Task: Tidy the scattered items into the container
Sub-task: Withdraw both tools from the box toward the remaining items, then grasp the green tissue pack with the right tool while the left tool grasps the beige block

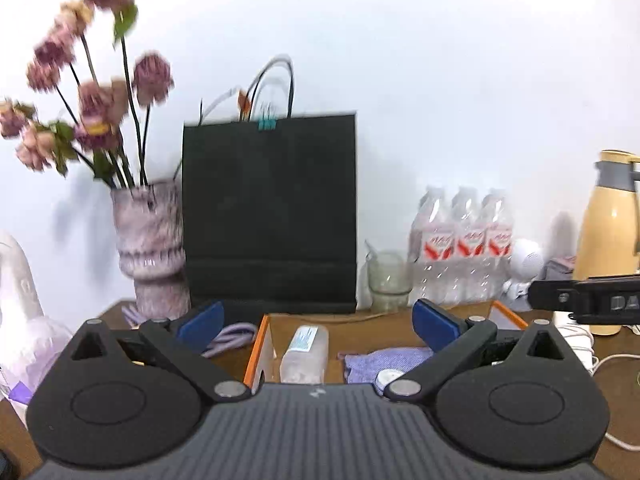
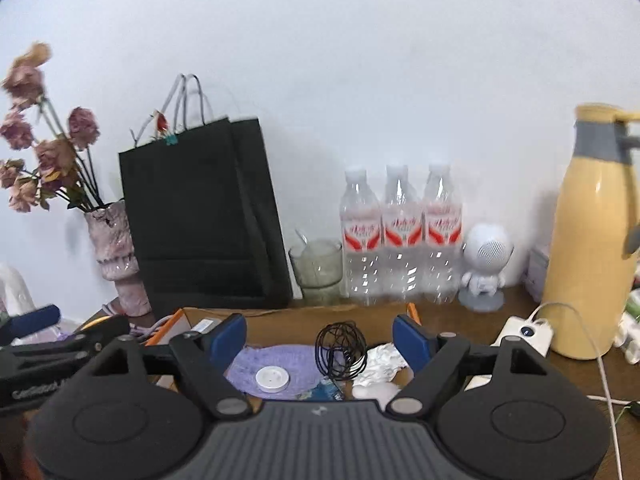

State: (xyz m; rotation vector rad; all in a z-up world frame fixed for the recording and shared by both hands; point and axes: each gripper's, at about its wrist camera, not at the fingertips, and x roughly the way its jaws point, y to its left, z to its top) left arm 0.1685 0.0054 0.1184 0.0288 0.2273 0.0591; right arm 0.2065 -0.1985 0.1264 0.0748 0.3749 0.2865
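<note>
Both views are evenly and brightly lit; the plain white wall [image 1: 440,80] is near washed out. Soft grey shadows are cast on it just right of the dried pink flowers in a mottled pink ceramic vase [image 1: 152,248] and beside the tall yellow flask [image 2: 596,240]. Motion blur is seen throughout, heaviest in the left wrist view, where the three clear plastic water bottles [image 1: 464,240] are smeared. Fisheye bending and dark corners are noted.

container: orange-rimmed cardboard box [image 2: 176,322] | held clear plastic bottle [image 1: 304,354], purple knitted cloth [image 2: 276,360], coiled black cable [image 2: 340,350], crumpled white paper [image 2: 380,362]
</note>
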